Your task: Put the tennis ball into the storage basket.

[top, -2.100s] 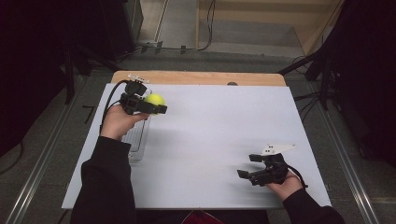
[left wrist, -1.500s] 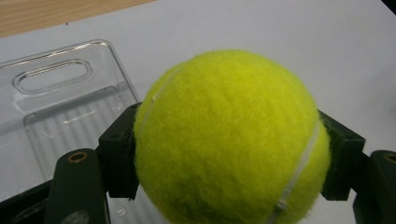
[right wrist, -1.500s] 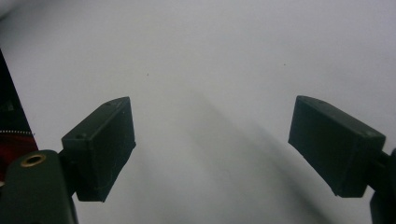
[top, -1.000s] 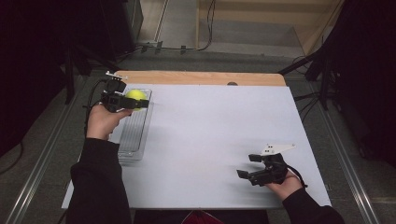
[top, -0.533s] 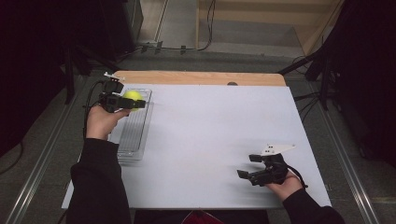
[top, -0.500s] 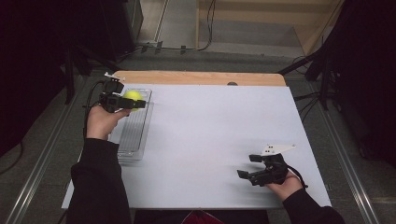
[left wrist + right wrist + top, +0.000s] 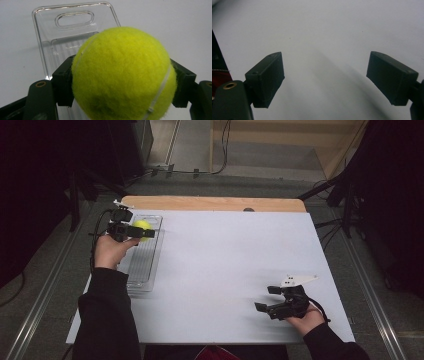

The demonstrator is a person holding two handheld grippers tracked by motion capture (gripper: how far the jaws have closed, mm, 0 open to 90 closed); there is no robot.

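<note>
Left gripper still holds tennis ball over clear tray, unmoved

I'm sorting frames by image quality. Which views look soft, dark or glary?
High view: dark surroundings, evenly lit table. Left gripper view: tennis ball sharp, glints on the clear tray. Right gripper view: right claw soft, with a blurry shadow beneath.

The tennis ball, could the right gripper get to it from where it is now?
Probably not yet. The tennis ball sits clamped in the left gripper over the clear tray, while the open right gripper rests at the opposite near corner.
</note>
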